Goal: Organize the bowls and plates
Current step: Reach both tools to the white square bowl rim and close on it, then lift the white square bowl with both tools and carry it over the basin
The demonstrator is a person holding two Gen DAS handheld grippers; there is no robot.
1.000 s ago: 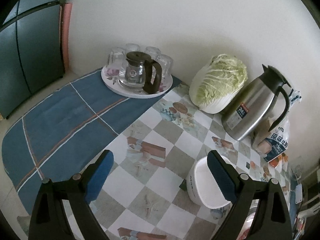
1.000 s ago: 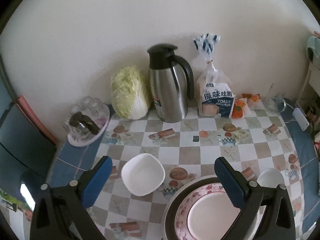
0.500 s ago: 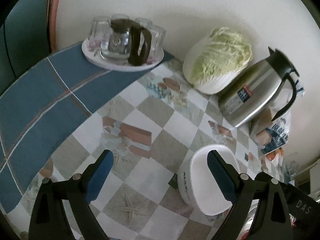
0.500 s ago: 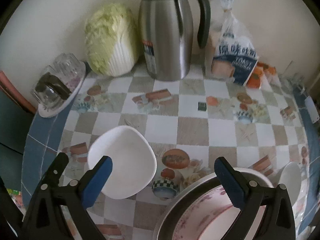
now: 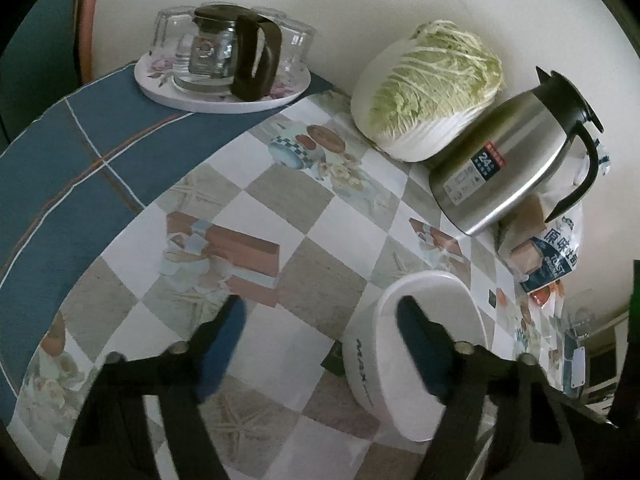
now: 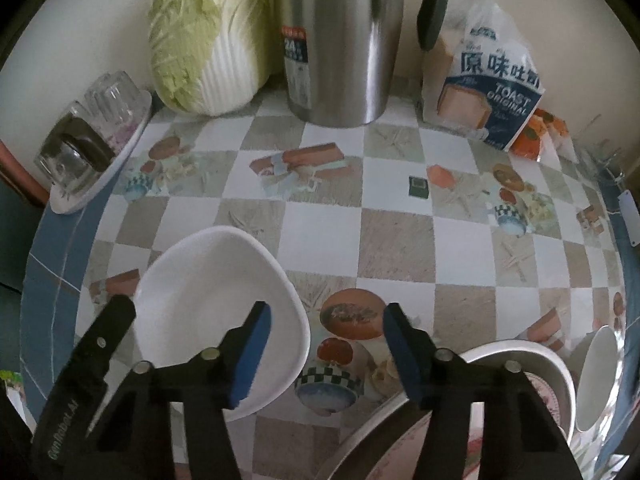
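A white squarish bowl [image 5: 420, 344] stands on the checked tablecloth; it also shows in the right wrist view [image 6: 208, 288]. My left gripper [image 5: 320, 320] is open, its right finger inside the bowl and its left finger outside, straddling the near wall. My right gripper [image 6: 326, 320] is open and empty, its left finger over the bowl's right edge. A stack of plates [image 6: 540, 376], a pink-patterned one among them, lies at the lower right behind the right finger. Another white bowl [image 6: 596, 380] stands at the far right.
Along the wall stand a round tray with a glass teapot and glasses [image 5: 224, 60], a napa cabbage [image 5: 428, 88], a steel thermos jug [image 5: 512, 164] and a bag of toast [image 6: 488, 88]. The left gripper's black body [image 6: 80, 368] shows at the lower left.
Both grippers have moved forward and down towards the table. The left gripper's fingers now straddle the white bowl's wall. The right gripper's jaws have narrowed somewhat.
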